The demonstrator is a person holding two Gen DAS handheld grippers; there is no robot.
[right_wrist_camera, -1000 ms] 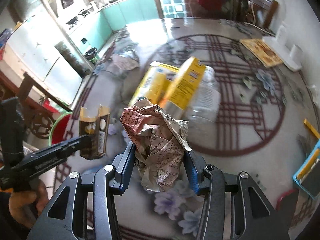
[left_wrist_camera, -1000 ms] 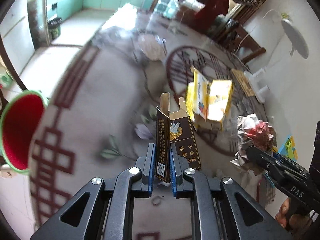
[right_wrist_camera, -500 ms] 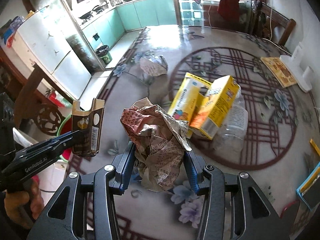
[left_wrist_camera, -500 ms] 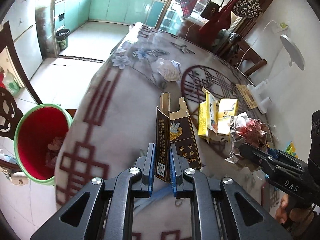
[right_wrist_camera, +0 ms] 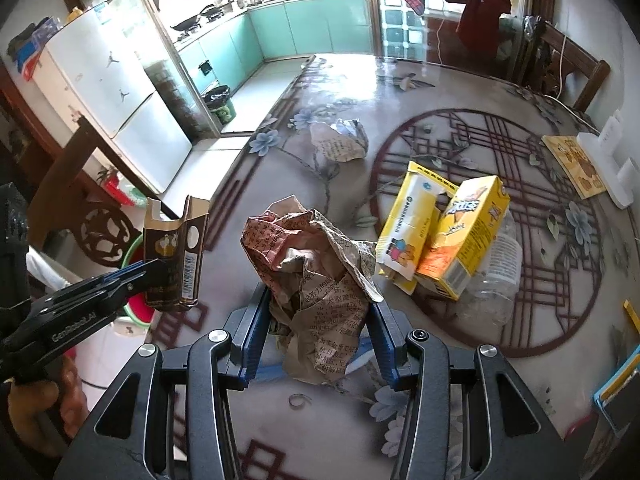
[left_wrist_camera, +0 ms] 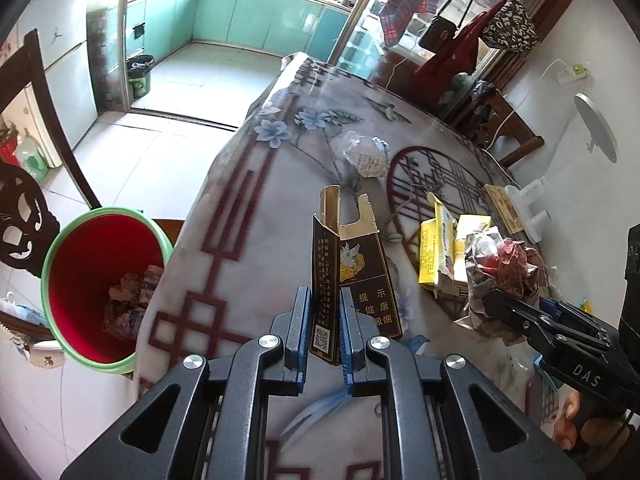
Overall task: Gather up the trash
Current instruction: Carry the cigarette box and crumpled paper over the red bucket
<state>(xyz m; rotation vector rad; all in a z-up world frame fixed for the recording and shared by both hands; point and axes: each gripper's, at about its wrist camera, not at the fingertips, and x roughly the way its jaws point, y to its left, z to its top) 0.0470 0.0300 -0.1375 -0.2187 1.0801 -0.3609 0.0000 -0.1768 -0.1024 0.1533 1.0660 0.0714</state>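
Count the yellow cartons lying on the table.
2. The paler yellow carton lies inside the table's circular pattern; the orange-and-yellow carton leans against its right side, resting partly on a clear plastic bottle. More could be hidden behind the crumpled paper.

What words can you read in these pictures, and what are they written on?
"DAS": right gripper.
"GenRobot.AI": left gripper.
"提示 健康 吸烟": dark cigarette box.
Crumpled newspaper, yellow cartons, far paper wad: print too small or blurred to read.

Pale tiled floor runs to sunlit turquoise kitchen cabinets; a white fridge stands left.
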